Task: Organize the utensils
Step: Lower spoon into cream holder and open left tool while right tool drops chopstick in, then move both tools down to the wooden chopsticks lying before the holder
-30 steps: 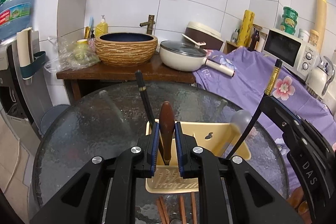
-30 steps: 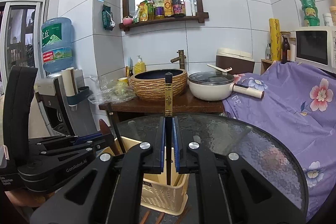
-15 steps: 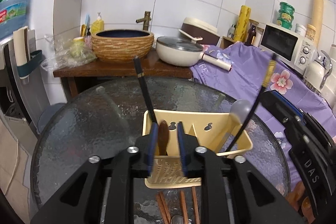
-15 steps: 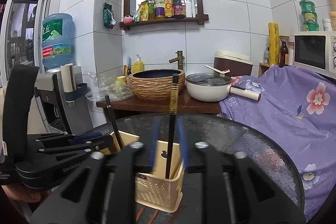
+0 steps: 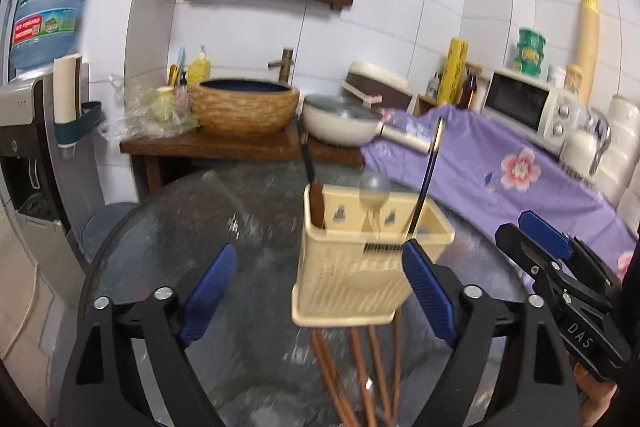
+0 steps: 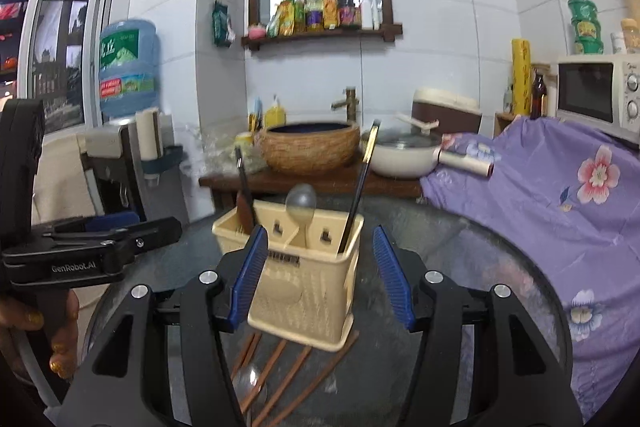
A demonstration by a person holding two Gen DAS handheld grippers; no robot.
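A cream utensil basket (image 5: 360, 267) stands on the round glass table (image 5: 160, 247). In it stand a brown-handled utensil (image 5: 316, 201), a clear spoon (image 5: 374, 187) and a black chopstick with a gold tip (image 5: 427, 179). My left gripper (image 5: 318, 249) is drawn back in front of the basket, jaws opening wide, nothing between the pads. My right gripper (image 6: 319, 231) also faces the basket (image 6: 308, 279), jaws opening, pads clear of the black chopstick (image 6: 358, 195). Several brown chopsticks (image 6: 280, 359) and a clear spoon (image 6: 250, 383) lie on the glass before the basket.
Behind the table is a wooden stand with a woven basin (image 5: 244, 107) and a white pan (image 5: 340, 125). A purple flowered cloth (image 5: 500, 179) and a microwave (image 5: 524, 107) are on the right, a water dispenser (image 5: 24, 147) on the left. A hand (image 6: 60, 327) holds the left gripper (image 6: 92, 247).
The left gripper let go of the brown-handled utensil and the right let go of the black chopstick; both now stand in the basket. Both grippers opened and pulled back.
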